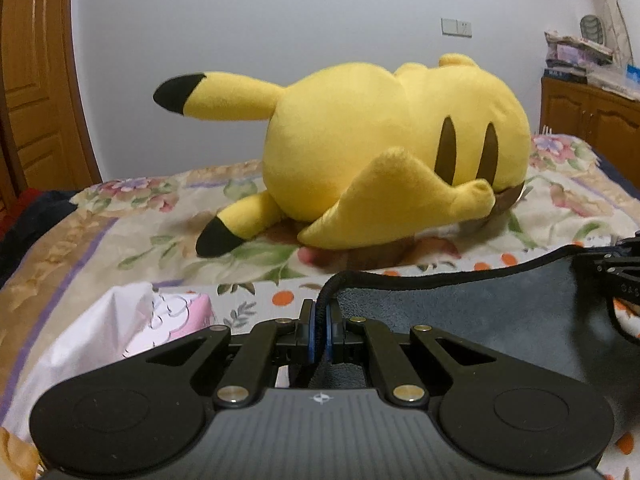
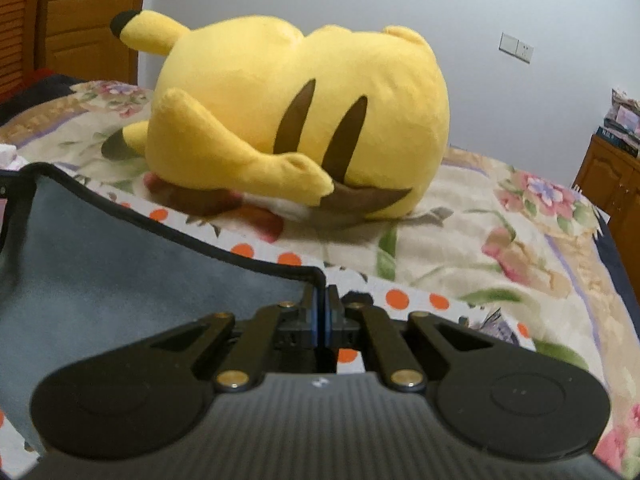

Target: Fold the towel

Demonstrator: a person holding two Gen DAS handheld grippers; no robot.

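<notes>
The towel is grey-blue with a black hem. In the left wrist view the towel (image 1: 472, 312) stretches from my left gripper (image 1: 321, 320) to the right. My left gripper is shut on its left corner. In the right wrist view the towel (image 2: 120, 264) stretches left from my right gripper (image 2: 323, 312), which is shut on its right corner. The towel's top edge hangs lifted between the two grippers, above the bed. The right gripper (image 1: 616, 276) shows at the right edge of the left wrist view.
A big yellow plush toy (image 1: 380, 152) lies on the floral bedspread (image 1: 140, 232) just beyond the towel; it also shows in the right wrist view (image 2: 304, 120). A pink and white bag (image 1: 120, 332) lies at the left. Wooden cabinets (image 1: 592, 116) stand at the right.
</notes>
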